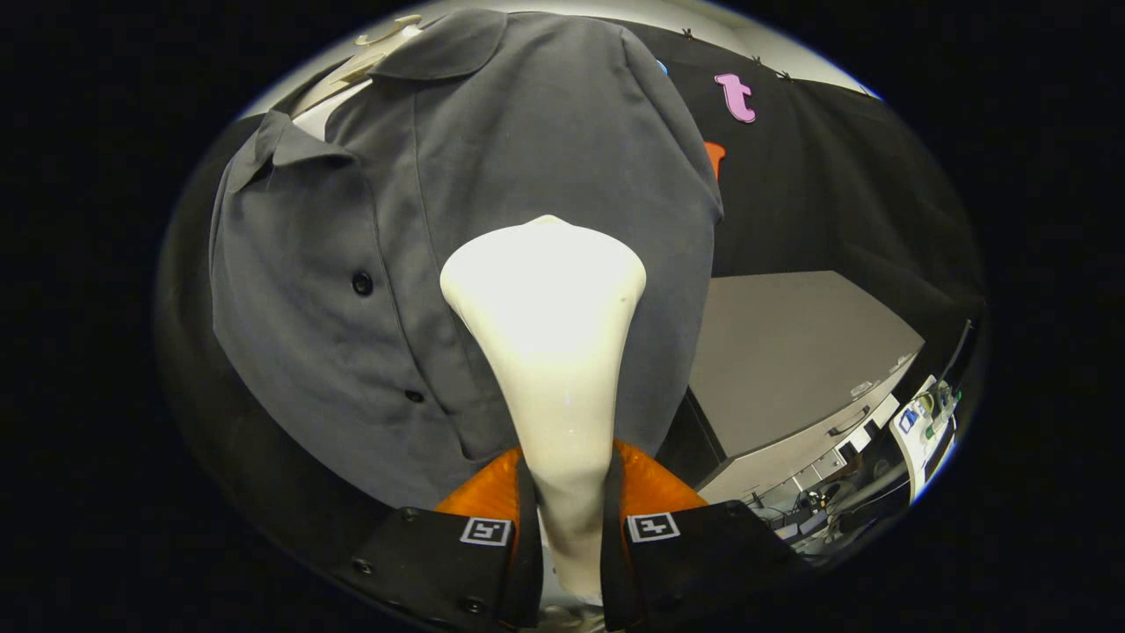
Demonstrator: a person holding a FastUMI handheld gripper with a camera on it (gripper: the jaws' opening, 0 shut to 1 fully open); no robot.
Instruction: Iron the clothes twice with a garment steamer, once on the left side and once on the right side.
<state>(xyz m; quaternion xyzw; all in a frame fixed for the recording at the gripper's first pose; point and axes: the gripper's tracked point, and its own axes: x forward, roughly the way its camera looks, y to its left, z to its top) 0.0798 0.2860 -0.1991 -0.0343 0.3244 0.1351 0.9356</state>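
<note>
A dark grey button-up shirt (pixel 422 220) hangs on a pale hanger (pixel 369 53), its collar at the top and its button placket running down the left part. A white garment steamer (pixel 549 299) rises from between my fingers, its wide head against the shirt's front, to the right of the placket and about mid-height. My gripper (pixel 567 510) is shut on the steamer's narrow handle, with both fingers pressing its sides.
A grey table (pixel 791 352) with a drawer handle stands to the right of the shirt. Beyond its corner lie cables and a small device (pixel 923 426). Black cloth forms the wall behind the shirt.
</note>
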